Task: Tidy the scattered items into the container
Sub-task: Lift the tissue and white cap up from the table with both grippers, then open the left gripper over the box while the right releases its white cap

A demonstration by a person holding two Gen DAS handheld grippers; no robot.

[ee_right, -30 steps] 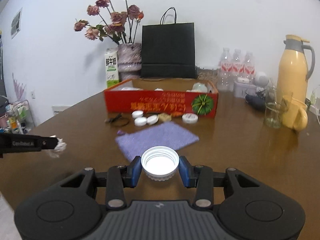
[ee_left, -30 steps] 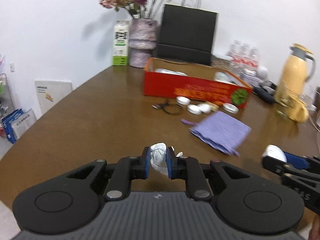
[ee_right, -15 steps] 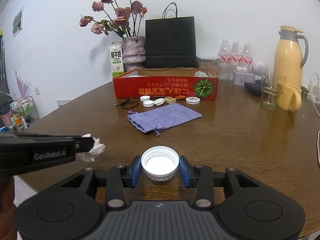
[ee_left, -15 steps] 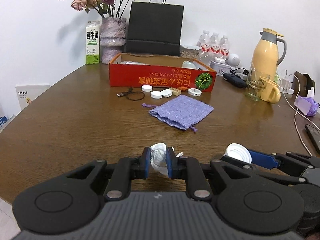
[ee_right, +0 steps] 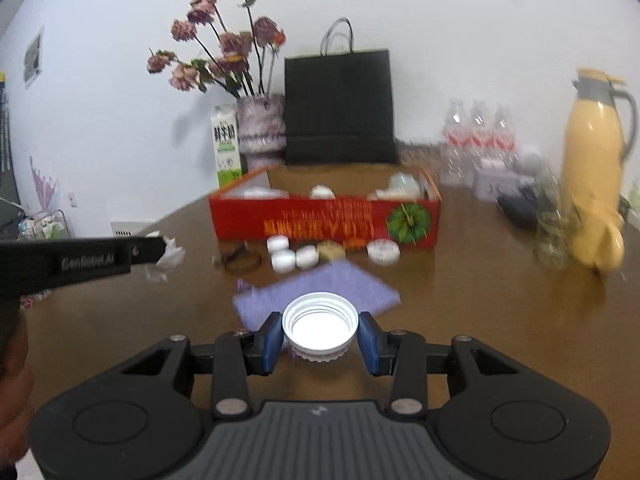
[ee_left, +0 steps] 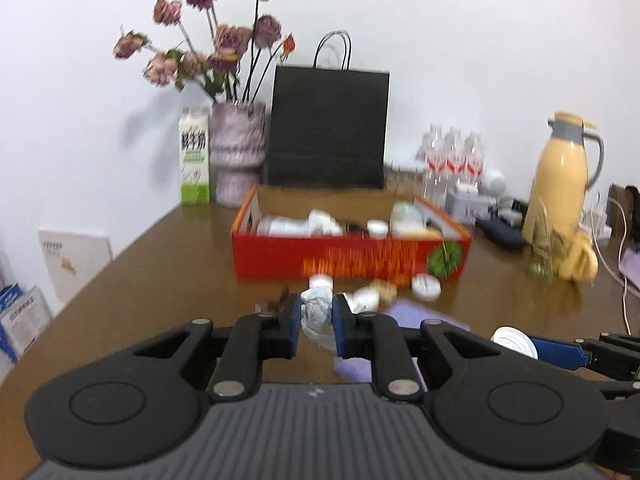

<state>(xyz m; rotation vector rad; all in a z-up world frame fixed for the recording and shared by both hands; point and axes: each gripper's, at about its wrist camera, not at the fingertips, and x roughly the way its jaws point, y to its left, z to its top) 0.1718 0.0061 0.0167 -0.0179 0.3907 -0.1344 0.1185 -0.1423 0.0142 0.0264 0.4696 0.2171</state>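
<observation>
A: What are the grippers holding?
B: Near, the left gripper (ee_left: 316, 314) is clamping a crumpled tissue (ee_left: 317, 309); the right gripper (ee_right: 320, 338) is gripping a white cap (ee_right: 320, 326).
A: And the container?
B: The red box (ee_right: 324, 220) is sitting farther back, loose caps (ee_right: 294, 256) lying before it.

1. Your left gripper (ee_left: 316, 314) is a matte black plastic tool with a ribbed grey deck at its base.
2. Beside that deck, on either side, sits a round black housing with a raised ring.
3. Two black link arms run forward from the deck, each pinned by a silver screw.
4. The fingertips (ee_left: 295, 318) carry blue pads.
5. Your right gripper (ee_right: 319, 334) is built alike: grey ribbed deck, black links, silver screws, blue pads.
6. The left tool's side bears white "GenRobot.AI" lettering.
</observation>
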